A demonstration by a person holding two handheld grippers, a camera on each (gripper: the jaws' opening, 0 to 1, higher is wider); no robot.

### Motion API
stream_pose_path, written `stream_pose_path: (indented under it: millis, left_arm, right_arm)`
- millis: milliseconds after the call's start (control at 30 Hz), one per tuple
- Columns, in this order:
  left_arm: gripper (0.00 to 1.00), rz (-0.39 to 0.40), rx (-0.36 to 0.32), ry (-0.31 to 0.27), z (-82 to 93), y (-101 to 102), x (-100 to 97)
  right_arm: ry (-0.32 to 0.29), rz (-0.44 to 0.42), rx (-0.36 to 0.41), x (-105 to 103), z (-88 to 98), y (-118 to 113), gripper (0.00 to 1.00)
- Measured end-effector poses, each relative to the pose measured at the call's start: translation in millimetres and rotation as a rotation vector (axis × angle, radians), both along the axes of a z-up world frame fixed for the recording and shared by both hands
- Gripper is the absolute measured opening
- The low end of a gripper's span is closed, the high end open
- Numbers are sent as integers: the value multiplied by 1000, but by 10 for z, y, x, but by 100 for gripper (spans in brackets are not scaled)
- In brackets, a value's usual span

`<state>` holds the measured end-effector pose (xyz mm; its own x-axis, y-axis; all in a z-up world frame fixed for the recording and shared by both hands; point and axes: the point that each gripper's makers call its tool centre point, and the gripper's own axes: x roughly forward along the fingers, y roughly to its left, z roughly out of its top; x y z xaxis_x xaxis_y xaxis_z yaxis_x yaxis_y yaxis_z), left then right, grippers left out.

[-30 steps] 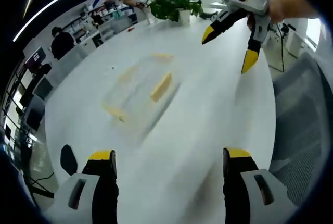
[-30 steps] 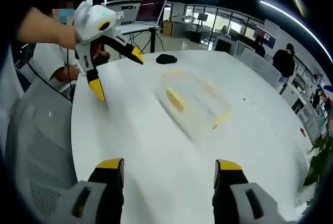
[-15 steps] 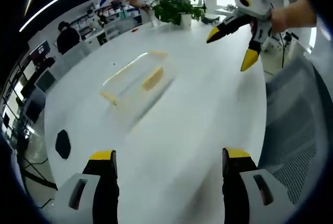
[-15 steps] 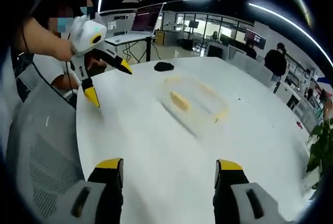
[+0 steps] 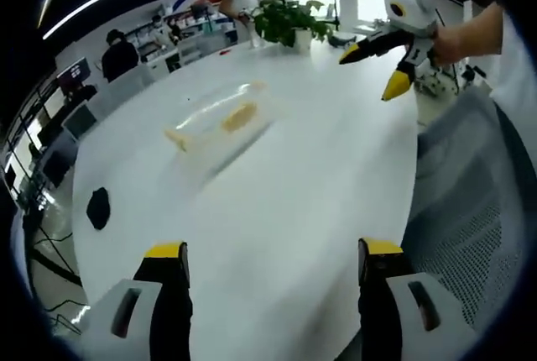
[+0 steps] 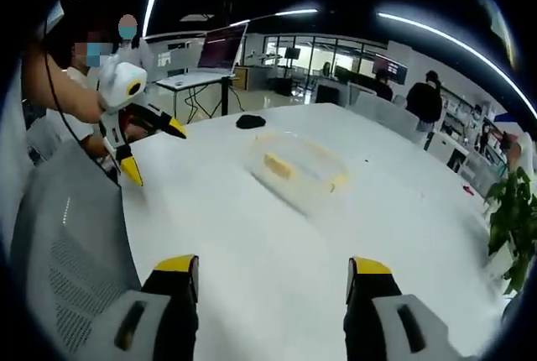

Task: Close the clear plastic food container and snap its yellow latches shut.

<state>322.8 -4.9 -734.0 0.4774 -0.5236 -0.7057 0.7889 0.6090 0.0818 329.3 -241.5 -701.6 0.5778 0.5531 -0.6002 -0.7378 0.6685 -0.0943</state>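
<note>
So over the last second both grippers pull back from the clear container [image 5: 216,122]. In both views it gets smaller and drifts farther up the white table [image 5: 294,210], and the whole scene shifts too, so that's the hands and cameras backing off, not the box sliding. The container itself seems to sit where it was, out in the middle of the table, well apart from either tool.

What that means for the job: nothing is touching the box right now, and any latch pressing needs a fresh approach. Whether the lid is already seated I honestly can't tell, the plastic is see-through and blurry.

Orientation: in the left gripper view its long axis runs diagonally, one end toward the potted plant [image 5: 289,18], the other toward the black object [image 5: 98,207] near the table edge. One yellow latch [image 5: 239,116] sits along the long side, another at the near short end.

The left gripper [image 5: 267,260] has its jaws spread wide, holding nothing. The right gripper [image 6: 270,267] is the same, splayed and empty, hovering near the table edge.
</note>
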Motion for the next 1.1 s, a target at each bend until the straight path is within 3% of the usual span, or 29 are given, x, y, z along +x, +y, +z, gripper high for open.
stream_pose_path:
  millis: [400,567,700,1100]
  left_arm:
    - [82,88,-127,-43,90,-37,-168]
    - [82,118,-148,-57,114,-13,-209]
    - [84,141,-195,-83,191,12,-182]
    - [86,156,-247,-107,244,8,-212]
  right_arm:
    - [-1,-47,35,-257,-87,-40,74]
    - [6,-65,63,-360,-120,-24,76]
    - [4,-87,80,-390,-138,-47,76]
    - [-7,-126,113,-397,-127,-54,78]
